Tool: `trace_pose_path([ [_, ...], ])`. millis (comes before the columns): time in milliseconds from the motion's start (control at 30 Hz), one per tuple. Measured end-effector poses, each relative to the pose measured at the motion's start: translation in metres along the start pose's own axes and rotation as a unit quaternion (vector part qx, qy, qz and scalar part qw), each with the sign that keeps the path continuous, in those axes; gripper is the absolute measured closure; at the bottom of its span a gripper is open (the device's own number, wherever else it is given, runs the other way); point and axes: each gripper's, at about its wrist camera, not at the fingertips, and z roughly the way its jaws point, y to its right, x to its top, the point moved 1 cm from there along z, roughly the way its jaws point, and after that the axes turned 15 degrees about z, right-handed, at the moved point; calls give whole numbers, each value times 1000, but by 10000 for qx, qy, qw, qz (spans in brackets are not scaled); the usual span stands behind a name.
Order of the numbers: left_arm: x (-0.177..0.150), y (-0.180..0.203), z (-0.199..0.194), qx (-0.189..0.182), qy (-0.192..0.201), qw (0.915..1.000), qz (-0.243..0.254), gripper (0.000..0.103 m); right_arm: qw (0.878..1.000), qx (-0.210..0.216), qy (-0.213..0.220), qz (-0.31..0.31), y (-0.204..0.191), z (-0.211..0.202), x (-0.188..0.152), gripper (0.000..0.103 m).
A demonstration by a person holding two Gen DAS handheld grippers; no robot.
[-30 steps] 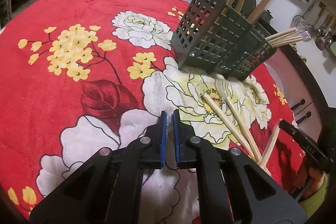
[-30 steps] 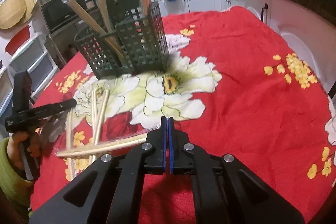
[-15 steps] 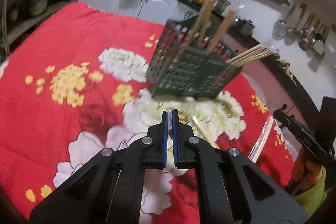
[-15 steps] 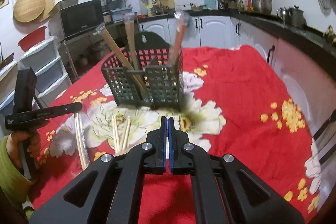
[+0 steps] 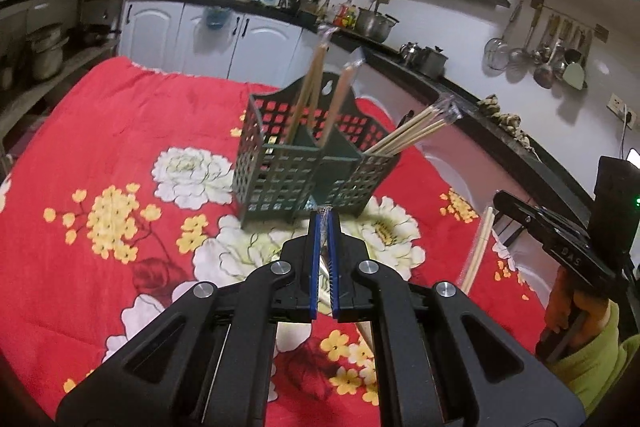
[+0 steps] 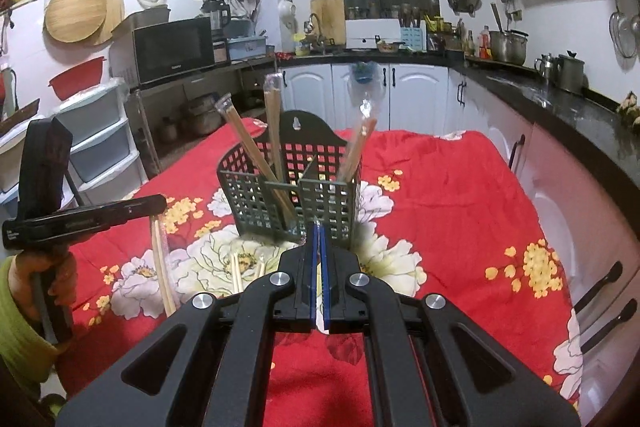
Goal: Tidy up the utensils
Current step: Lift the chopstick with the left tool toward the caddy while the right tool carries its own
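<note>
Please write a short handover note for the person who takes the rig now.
Left gripper: shut on a wrapped chopstick pair, hanging above the cloth.
Right gripper: shut, it seems on another wrapped pair.
Basket: upright on the red cloth, three wrapped pairs standing in it.
Left to do: put both held pairs in; one loose pair lies before the basket.

Wrapped chopsticks [image 6: 240, 141] upright in caddy [image 6: 280, 199]

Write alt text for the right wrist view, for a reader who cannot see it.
The right gripper, jaws shut on clear wrapping, points at a dark green slotted utensil basket holding wrapped chopsticks, on a red floral tablecloth. More wrapped chopsticks lie loose on the cloth, and a hand holds the left gripper at the left edge.
</note>
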Motion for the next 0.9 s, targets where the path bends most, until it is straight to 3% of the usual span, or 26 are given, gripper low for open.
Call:
trace_pose_path([
  [900, 50, 40, -16, -263, 534, 9961, 653, 102, 9972, 276, 550, -415, -27, -32, 32, 101],
])
